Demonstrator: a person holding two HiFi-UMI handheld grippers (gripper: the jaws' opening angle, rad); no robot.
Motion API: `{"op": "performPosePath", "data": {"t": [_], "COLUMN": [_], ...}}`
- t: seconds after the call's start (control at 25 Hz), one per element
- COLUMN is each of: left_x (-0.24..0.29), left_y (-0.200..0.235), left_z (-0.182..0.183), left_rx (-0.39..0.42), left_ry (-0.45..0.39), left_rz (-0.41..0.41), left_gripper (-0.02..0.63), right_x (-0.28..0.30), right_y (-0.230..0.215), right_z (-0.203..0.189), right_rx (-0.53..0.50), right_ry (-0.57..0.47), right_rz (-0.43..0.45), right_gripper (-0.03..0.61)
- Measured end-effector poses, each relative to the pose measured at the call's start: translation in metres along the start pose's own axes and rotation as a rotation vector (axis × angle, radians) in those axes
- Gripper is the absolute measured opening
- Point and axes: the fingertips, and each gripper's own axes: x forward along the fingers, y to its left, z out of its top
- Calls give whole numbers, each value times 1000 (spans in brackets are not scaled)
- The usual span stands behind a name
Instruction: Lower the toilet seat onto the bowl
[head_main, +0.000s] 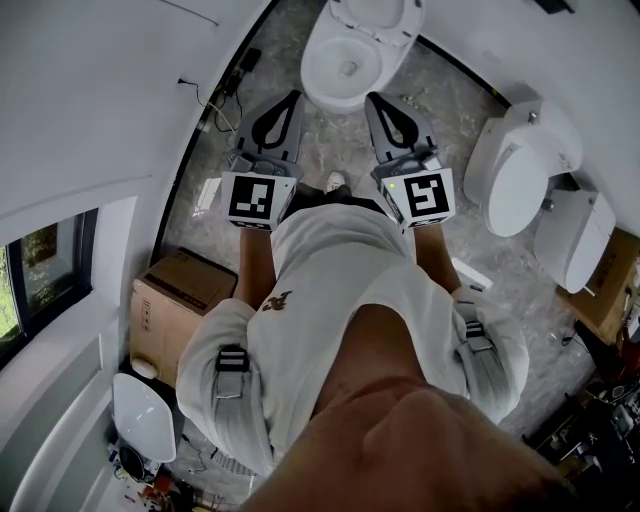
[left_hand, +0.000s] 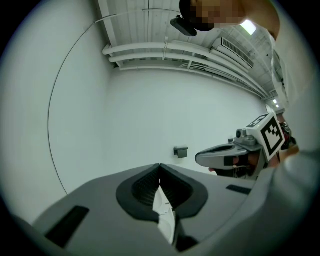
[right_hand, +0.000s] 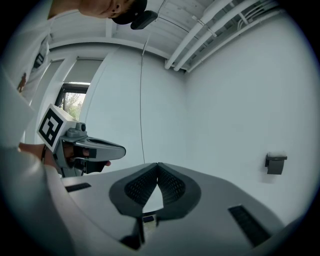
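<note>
Though not yet down, found toilet seat (head_main: 378, 14) raised behind white bowl (head_main: 340, 75), at top of the head view on grey marble floor (head_main: 450, 110). Flanking the bowl's near edge: left gripper (head_main: 293, 96) and right gripper (head_main: 372, 98), side by side, both aimed toward the toilet, neither seen touching it. Closed tight, left fingers (left_hand: 142, 189), tip against tip, gripping nothing; pale sliver visible through the gap lower down, too small to identify. Same closed state for right fingers (right_hand: 172, 186). Ahead in both gripper views, plain white wall (left_hand: 150, 110) with small dark holder (left_hand: 181, 151). Further out, at the right of the floor, two more white toilets (head_main: 520, 170); at the left, cardboard box (head_main: 180, 290) against the wall.
</note>
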Motion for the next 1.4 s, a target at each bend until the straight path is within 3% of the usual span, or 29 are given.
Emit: {"op": "performPosePath", "data": {"t": [0.6, 1.4], "left_x": [70, 177], "left_y": [15, 132], "left_z": [-2, -7], "left_rx": [28, 5], "left_ry": [10, -26], "left_rz": [-94, -371], "left_gripper": [21, 21], "right_x": [30, 163], "right_y": [-52, -93], "right_z": [-10, -9], "right_rx": [20, 41], "right_ry": [18, 81], "right_rz": [-106, -379], "right_gripper": [20, 20]}}
